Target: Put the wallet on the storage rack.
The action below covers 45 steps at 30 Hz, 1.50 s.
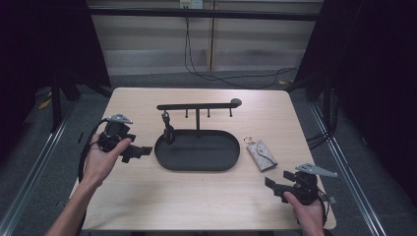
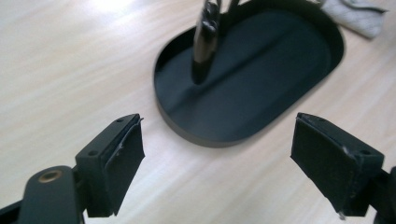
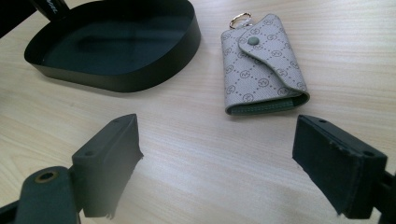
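A black oval tray (image 1: pixel 196 164) with an upright post and a hook bar (image 1: pixel 196 106) stands mid-table. A dark key fob (image 1: pixel 168 131) hangs from the bar's left hook, its tip down in the tray (image 2: pixel 261 79); the fob (image 2: pixel 205 42) looks blurred in the left gripper view. A grey patterned key pouch (image 1: pixel 262 154) with a gold ring lies flat right of the tray (image 3: pixel 116 77). My left gripper (image 1: pixel 139 152) is open just left of the tray, empty. My right gripper (image 1: pixel 275 186) is open near the front right, jaws wide, with the pouch (image 3: pixel 261 65) a short way ahead.
The wooden table (image 1: pixel 196 206) has bare surface along its front and left. Three more hooks on the bar hang empty. Cables (image 1: pixel 216 73) run across the floor behind the table, and metal rails (image 1: pixel 29 167) flank both sides.
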{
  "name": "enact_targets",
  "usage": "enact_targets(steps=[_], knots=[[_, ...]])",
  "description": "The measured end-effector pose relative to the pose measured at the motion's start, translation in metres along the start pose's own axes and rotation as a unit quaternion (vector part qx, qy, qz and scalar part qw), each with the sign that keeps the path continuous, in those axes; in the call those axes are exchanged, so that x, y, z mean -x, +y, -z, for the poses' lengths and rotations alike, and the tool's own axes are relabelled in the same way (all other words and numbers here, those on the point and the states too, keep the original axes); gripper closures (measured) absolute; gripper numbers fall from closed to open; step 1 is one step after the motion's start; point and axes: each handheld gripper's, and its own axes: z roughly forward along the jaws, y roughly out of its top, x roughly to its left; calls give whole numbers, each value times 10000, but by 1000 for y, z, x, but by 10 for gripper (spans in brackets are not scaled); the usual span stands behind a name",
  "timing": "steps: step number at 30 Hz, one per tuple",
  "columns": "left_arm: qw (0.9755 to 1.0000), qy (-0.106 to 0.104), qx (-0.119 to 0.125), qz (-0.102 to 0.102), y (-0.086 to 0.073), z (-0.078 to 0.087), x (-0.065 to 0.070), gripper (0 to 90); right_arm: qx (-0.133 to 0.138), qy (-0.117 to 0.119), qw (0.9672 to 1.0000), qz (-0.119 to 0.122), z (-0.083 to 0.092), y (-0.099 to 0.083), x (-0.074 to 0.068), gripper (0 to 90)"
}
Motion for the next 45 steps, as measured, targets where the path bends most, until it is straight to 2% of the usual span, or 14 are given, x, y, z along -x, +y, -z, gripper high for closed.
enact_targets(steps=[4, 5, 8, 11, 16, 20, 25, 26, 27, 31, 36, 41, 44, 45], knots=[[9996, 3, 266, 52, -18, 2, 1, 167, -27, -18, 10000, -39, -1, 0, 0, 147], [9997, 17, 255, 28, -26, 2, 1, 166, -24, -33, 10000, -31, -2, 1, 0, 147], [9997, 27, 254, 60, -34, 1, 1, 166, -37, -42, 10000, -10, -2, 1, 0, 147], [9995, -100, 292, 82, -48, 2, 3, 166, -15, -58, 10000, 22, 1, 1, 0, 147], [9995, -147, 267, 69, -69, 1, 8, 166, -5, -101, 9999, 12, 3, 5, 3, 147], [9990, -263, 336, 157, -83, 1, 8, 166, -43, -138, 9999, 24, 2, 10, 4, 147], [9987, -284, 387, 164, -95, 2, 10, 166, -77, -188, 9998, 75, 0, 16, 6, 147], [9986, -228, 452, 182, -102, 3, 11, 166, -101, -194, 9997, 90, 0, 17, 6, 146], [9986, -228, 452, 182, -102, 3, 11, 166, -119, -200, 9997, 103, 0, 17, 6, 147], [9985, -280, 425, 223, -121, 2, 14, 165, -183, -225, 9994, 165, -1, 21, 7, 147], [9987, -260, 348, 247, -132, -2, 17, 165, -285, -271, 9988, 275, -5, 28, 6, 147], [9987, -213, 395, 226, -138, -5, 24, 165, -541, -270, 9975, 379, -13, 44, 7, 149], [9988, -329, 304, 174, -140, -7, 31, 165, -591, -268, 9972, 369, -16, 49, 8, 162], [9990, -331, 277, 146, -140, -8, 33, 165, -711, -266, 9965, 346, -19, 53, 9, 163]])
